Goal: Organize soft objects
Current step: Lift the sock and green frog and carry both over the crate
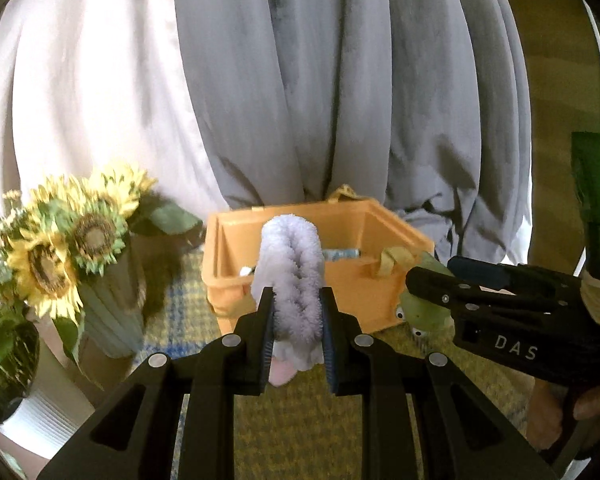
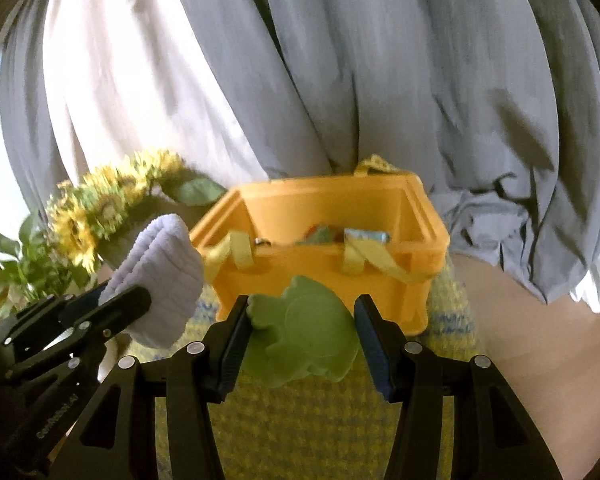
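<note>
Left gripper [image 1: 297, 330] pinches the lavender plush [image 1: 294, 280], right gripper [image 2: 300, 336] holds the green frog [image 2: 303, 344] loosely; we should clear the yellow bin's [image 2: 431, 220] rim before releasing

A: Quick count, pls?
B: 2 grippers – left gripper [image 1: 298, 312], right gripper [image 2: 300, 320]. 1 orange bin [image 2: 319, 280] w/ 2 yellow strap handles at least. Soft toys held up: 2 – 1 lavender plush [image 1: 294, 276], 1 green frog toy [image 2: 303, 340].
A: In the bin?
B: A few items, can't count exactly. Also 1 sunflower bunch [image 1: 72, 240], approx. 3 blooms, 1 ribbed vase [image 1: 112, 312], 1 checked mat [image 2: 300, 420].
</note>
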Tool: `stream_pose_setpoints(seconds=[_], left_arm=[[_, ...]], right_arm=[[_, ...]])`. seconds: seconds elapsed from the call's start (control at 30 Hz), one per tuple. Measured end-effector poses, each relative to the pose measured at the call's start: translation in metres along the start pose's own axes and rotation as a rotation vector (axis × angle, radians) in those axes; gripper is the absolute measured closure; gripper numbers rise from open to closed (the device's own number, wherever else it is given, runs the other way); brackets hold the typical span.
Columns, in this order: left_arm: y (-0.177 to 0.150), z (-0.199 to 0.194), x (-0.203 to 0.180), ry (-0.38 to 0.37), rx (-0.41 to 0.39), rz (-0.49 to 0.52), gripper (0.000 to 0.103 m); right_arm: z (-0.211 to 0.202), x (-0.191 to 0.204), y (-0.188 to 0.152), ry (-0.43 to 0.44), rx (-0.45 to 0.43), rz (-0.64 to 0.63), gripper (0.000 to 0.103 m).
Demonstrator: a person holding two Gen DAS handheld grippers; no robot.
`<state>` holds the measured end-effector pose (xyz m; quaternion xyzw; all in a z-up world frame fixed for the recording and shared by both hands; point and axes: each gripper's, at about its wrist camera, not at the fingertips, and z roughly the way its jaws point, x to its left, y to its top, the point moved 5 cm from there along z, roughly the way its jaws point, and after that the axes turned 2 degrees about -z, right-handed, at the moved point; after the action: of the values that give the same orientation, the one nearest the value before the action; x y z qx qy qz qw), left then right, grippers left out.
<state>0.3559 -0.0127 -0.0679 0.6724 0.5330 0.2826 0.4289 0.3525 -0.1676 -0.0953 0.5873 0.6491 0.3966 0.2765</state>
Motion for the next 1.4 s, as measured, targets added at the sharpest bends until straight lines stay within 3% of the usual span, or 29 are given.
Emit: stream_pose_setpoints(seconds=[0.73, 1.4], left_arm=[[0.057, -0.009, 0.003, 0.015, -0.144, 0.01, 0.081], [0.084, 0.029, 0.011, 0.021, -0.138, 0.013, 0.081]], right_arm=[[-0.016, 0.002, 0.054, 0.009, -0.171, -0.019, 0.05], [0.016, -0.011, 0.093, -0.018, -0.205, -0.024, 0.05]])
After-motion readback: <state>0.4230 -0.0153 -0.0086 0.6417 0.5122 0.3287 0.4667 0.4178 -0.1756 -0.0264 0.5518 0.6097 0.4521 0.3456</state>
